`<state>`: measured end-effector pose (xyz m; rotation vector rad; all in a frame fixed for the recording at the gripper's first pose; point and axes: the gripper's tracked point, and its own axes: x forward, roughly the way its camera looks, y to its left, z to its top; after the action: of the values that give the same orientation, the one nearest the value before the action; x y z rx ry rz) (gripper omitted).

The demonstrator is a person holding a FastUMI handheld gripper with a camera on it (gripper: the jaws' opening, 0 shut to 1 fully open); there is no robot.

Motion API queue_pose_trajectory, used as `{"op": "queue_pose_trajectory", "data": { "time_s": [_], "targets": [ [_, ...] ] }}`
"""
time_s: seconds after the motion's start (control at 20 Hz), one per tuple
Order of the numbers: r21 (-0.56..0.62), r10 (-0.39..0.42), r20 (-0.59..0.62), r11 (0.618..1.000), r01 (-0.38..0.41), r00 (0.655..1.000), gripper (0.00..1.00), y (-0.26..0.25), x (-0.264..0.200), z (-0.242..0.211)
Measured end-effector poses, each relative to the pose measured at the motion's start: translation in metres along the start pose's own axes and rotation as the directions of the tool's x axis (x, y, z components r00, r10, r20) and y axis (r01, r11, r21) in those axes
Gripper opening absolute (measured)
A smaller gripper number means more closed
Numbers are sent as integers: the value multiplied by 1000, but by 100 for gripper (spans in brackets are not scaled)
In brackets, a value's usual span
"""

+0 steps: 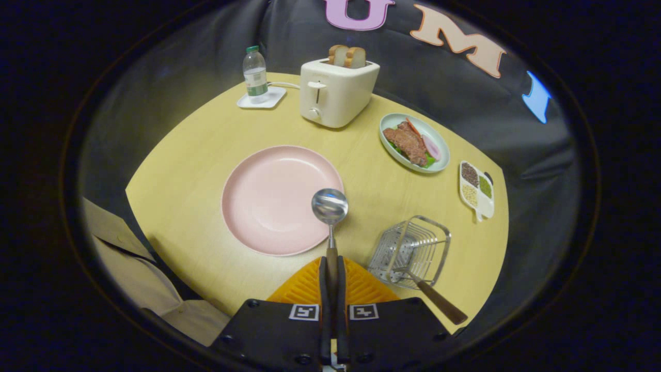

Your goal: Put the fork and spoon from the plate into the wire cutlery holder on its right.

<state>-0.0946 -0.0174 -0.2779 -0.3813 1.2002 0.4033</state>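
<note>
Hand-held gripper: fingers pressed together on the brown handle of the spoon, pinching it low on the shaft, bowl raised and projecting ahead of the fingertips over the near right rim of the pink plate. Plate otherwise bare, near the middle of the desk. Wire cutlery holder: near the desk's near right edge, just right of the plate, already carrying the fork, handle slanting out over its near rim toward the desk edge. Risks, as judged: grip narrow and set far from the bowl, so likely swivel or slip of the spoon during the swing rightward; protruding fork handle in the approach path, liable to be struck and to lever the light holder over or toward the edge; bowl apt to catch on the wire rim if lowered off-centre; release from too high apt to bounce the spoon out onto the desk. Bystanders: sectioned dish of grains and plate of meat toward the far right edge, toaster and bottle along the far edge, all well apart from the path. Sleeve at the near left edge.
</note>
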Motion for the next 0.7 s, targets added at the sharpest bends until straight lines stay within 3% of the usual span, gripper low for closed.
{"op": "queue_pose_trajectory", "data": {
  "time_s": [0.7],
  "targets": [
    [28, -88, -30, 996, 89, 996, 7, -94, -42, -17]
  ]
}}
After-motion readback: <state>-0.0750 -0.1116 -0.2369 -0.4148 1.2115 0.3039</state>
